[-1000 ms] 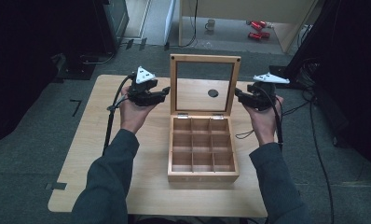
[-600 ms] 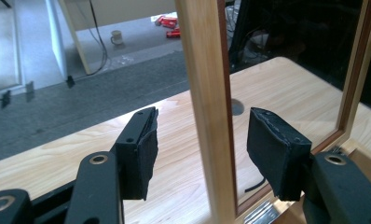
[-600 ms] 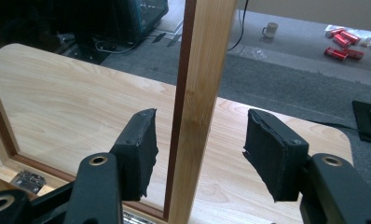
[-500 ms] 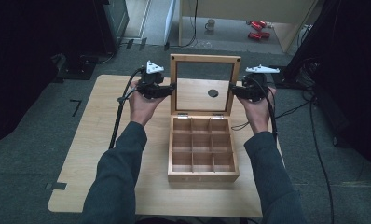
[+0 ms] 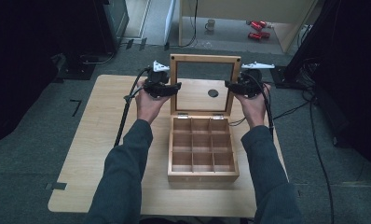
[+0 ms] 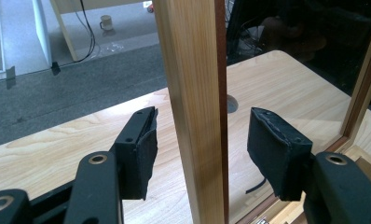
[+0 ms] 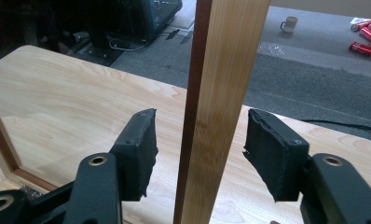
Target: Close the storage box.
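Observation:
A wooden box (image 5: 203,177) with several empty compartments stands on the table, its glass-paned lid (image 5: 204,59) raised upright. My left gripper (image 5: 173,87) is at the lid's left side rail and my right gripper (image 5: 231,86) at its right side rail. In the left gripper view the rail (image 6: 193,93) stands between the jaws of my left gripper (image 6: 203,119), with a gap to each pad. In the right gripper view the other rail (image 7: 225,70) stands the same way inside my right gripper (image 7: 202,116), and neither pad touches it. Both grippers are open.
The light wooden table (image 5: 109,121) has bare room to the left and front of the box. A dark round hole (image 5: 213,93) shows through the lid's glass. Cables (image 5: 125,116) trail off both grippers. A mug (image 5: 211,24) and red cans (image 5: 256,29) lie on the floor beyond.
Both hands have moved inward from beside the box, and each gripper now straddles a side rail of the raised lid. The box and lid have not moved.

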